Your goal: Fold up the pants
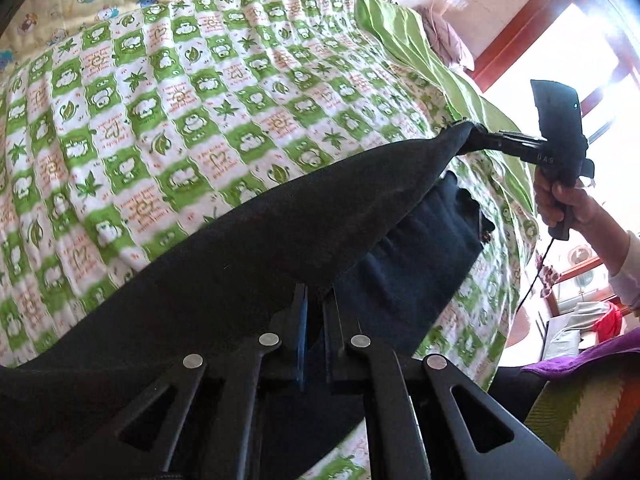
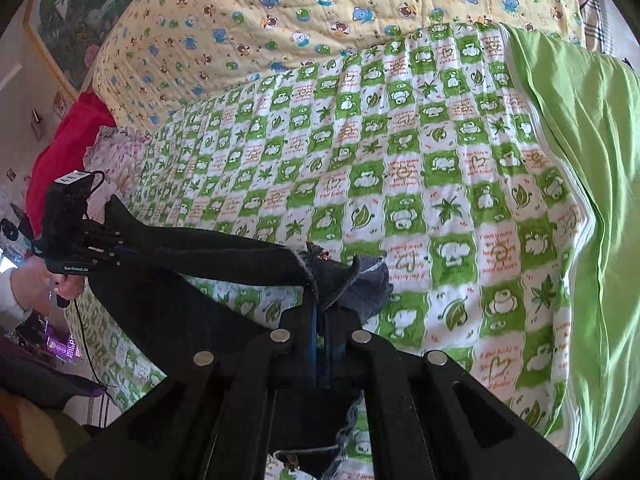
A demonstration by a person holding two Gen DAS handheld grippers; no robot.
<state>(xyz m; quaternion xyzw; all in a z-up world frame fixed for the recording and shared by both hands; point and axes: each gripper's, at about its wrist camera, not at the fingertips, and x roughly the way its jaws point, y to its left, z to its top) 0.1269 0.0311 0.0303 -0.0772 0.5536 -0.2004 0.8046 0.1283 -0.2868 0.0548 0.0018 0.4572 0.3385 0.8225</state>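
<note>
Dark pants (image 1: 248, 248) hang stretched between my two grippers above a bed. My left gripper (image 1: 316, 300) is shut on one end of the dark cloth. My right gripper (image 1: 472, 130) shows in the left wrist view at the far right, shut on the other end. In the right wrist view my right gripper (image 2: 320, 304) pinches a frayed denim edge of the pants (image 2: 352, 280), and my left gripper (image 2: 132, 252) holds the far end at the left. A lower layer of the pants (image 1: 424, 248) droops toward the bed.
A green and white checked quilt (image 2: 400, 152) covers the bed. A yellow bear-print quilt (image 2: 300, 20) lies behind it, a plain green sheet (image 2: 592, 160) to the right. A red cloth (image 2: 64, 144) lies at the left. A window with red frame (image 1: 532, 24) stands at the right.
</note>
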